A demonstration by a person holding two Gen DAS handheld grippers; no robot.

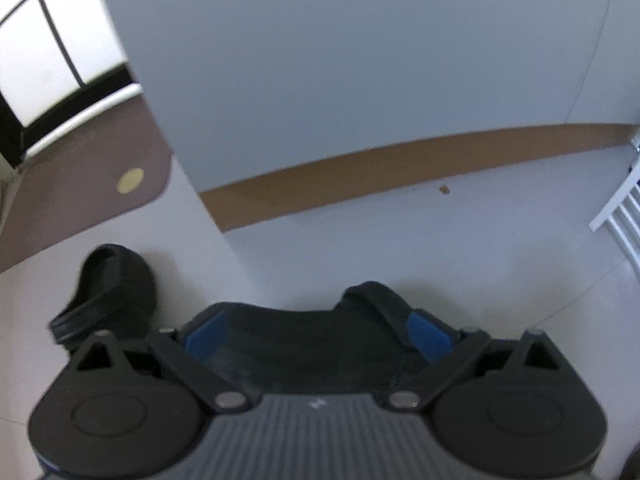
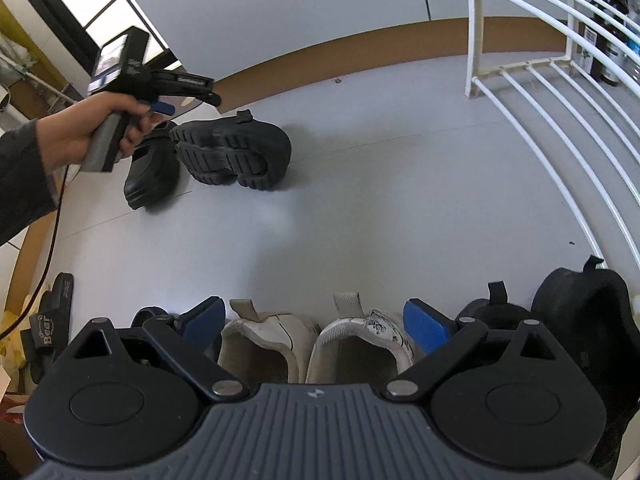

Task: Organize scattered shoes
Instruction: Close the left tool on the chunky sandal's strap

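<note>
1. Black chunky-soled shoe (image 2: 234,152) lies on its side on the grey floor (image 2: 360,200), beside another black shoe (image 2: 152,176).
2. Left claw (image 1: 316,330) straddles it, spread wide.
3. Right claw (image 2: 314,320) gapes over two white sneakers (image 2: 312,340).

The floor (image 2: 360,200) is pale grey, edged by a tan-brown skirting strip (image 2: 360,46) under a grey-blue wall (image 2: 280,0). Both chunky-soled shoes (image 2: 234,152) near the floor's far left edge are plain black. At the near edge sit two off-white sneakers (image 2: 316,344), one with dark scribbled markings, beside black shoes (image 2: 580,320). A black sandal (image 2: 50,328) carries tan "Bear" lettering. The rack (image 2: 560,80) is white. Each gripper is black and grey with blue pads (image 2: 424,326).
</note>
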